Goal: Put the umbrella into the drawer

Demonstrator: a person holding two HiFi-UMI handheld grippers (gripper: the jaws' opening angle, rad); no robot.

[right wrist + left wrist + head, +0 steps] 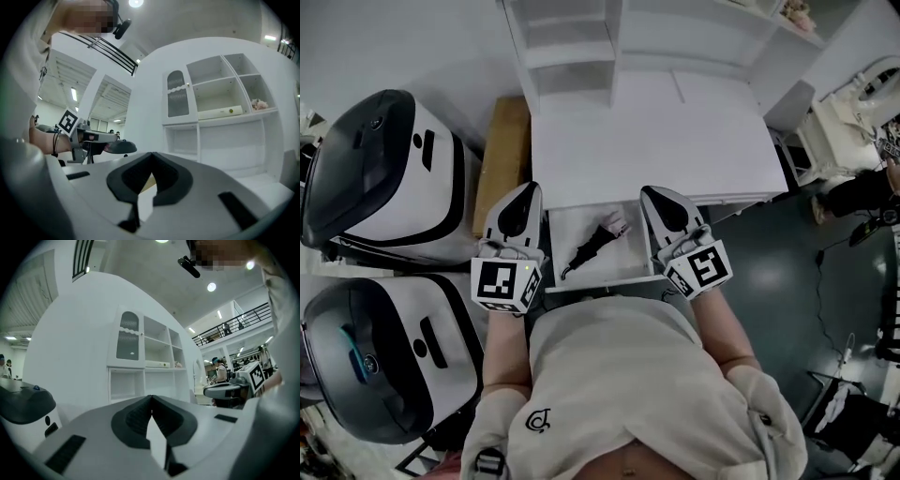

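Umbrella [592, 246] lying inside open drawer [566, 223], under front edge of white counter [647, 141]. Left tongs [528, 193] clenched, empty, over drawer's left side. Right tongs [653, 197] clenched too, nothing gripped, over right side. Both point toward shelves [581, 37].

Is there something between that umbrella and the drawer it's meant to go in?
Nothing visible: the umbrella already lies inside the open drawer, the left claw and right claw flanking it, both shut and empty.
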